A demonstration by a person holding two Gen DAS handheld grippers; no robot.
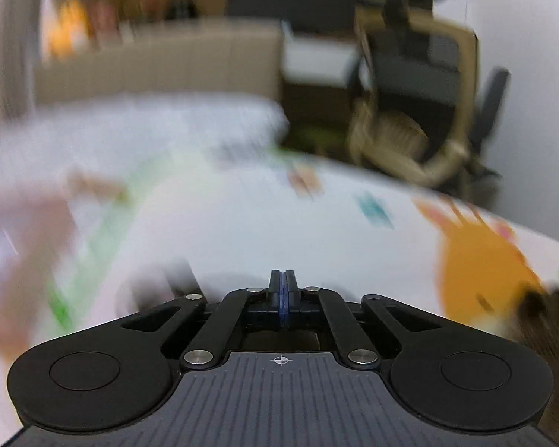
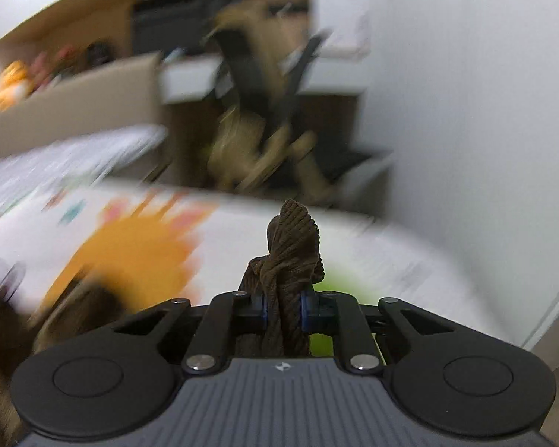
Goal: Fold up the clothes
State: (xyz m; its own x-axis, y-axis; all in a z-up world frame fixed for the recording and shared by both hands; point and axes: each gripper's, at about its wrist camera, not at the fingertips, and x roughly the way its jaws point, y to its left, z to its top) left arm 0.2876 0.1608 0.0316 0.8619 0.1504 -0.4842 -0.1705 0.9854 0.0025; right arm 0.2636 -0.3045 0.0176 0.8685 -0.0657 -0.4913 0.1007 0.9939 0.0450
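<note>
Between the right hand-held gripper's (image 2: pixel 283 311) pads bunches brown ribbed cloth (image 2: pixel 289 249).

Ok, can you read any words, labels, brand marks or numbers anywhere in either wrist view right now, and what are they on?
No readable text in either view.
Left gripper body: only a small crosshair mark, no letters.
Right gripper body: a tiny white logo, too small to read.
Printed sheet: coloured shapes, motion-blurred; any lettering is illegible.
Shelf items in the background: too blurred to read.
Brown corduroy cloth: no label showing.
</note>
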